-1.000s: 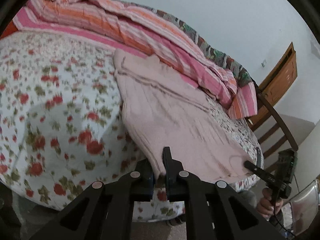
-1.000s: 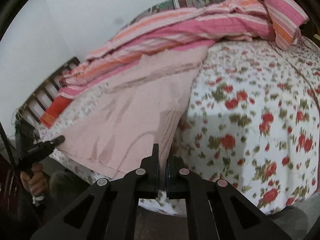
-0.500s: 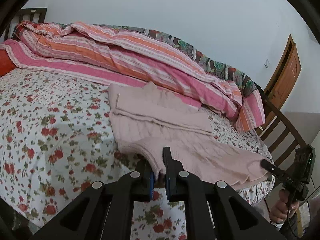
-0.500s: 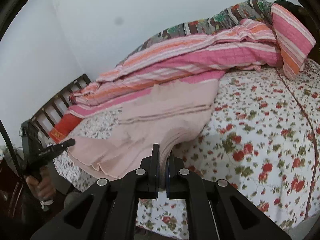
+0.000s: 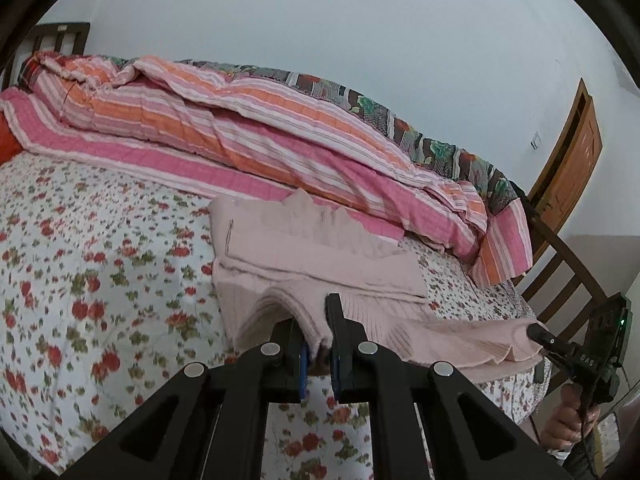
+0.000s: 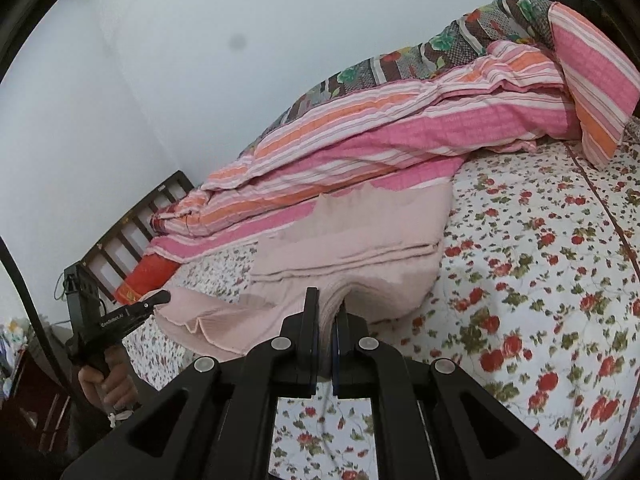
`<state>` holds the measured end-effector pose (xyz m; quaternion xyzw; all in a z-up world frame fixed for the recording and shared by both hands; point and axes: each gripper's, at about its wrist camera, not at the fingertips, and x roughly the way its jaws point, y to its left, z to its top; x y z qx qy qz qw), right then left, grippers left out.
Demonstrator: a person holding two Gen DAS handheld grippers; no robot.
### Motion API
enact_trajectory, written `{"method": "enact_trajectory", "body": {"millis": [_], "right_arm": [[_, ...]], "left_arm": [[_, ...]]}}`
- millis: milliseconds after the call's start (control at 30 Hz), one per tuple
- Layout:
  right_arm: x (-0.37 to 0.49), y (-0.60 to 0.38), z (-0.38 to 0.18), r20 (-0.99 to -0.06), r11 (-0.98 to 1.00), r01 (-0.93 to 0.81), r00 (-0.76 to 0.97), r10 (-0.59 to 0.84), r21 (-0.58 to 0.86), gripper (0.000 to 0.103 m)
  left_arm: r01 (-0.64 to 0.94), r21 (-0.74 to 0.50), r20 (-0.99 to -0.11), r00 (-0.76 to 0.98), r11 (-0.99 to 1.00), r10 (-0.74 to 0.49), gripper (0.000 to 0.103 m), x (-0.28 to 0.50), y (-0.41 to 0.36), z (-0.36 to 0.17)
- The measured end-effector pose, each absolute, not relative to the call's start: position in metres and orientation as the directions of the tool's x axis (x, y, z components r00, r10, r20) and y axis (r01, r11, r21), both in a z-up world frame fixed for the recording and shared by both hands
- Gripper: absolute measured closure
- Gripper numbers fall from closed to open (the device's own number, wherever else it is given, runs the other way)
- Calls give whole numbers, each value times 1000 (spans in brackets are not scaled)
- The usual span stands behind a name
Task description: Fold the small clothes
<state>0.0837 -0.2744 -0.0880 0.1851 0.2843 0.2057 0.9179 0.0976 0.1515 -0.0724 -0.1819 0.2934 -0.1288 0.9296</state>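
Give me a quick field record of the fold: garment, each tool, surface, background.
garment: pink knit garment, near hem lifted off the bed, far part lying flat
left tool: shut on one near corner of the hem
right tool: shut on the other near corner
surface: floral bedsheet
background: striped quilt bunched along the wall, beyond the garment
fold: not yet laid over

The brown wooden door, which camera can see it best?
The left wrist view. The brown wooden door stands at its right edge, against the white wall behind the wooden bed frame. The right wrist view shows none of it: it faces the other end of the bed, with the striped quilt and floral sheet.
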Motion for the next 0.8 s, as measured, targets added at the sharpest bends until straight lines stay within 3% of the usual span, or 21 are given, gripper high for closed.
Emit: {"method": "enact_trajectory", "body": {"millis": [800], "right_arm": [[172, -278, -69, -426, 814, -223, 761, 489, 536, 99]], "left_arm": [[105, -438, -488, 806, 893, -335, 94, 182, 154, -76]]}}
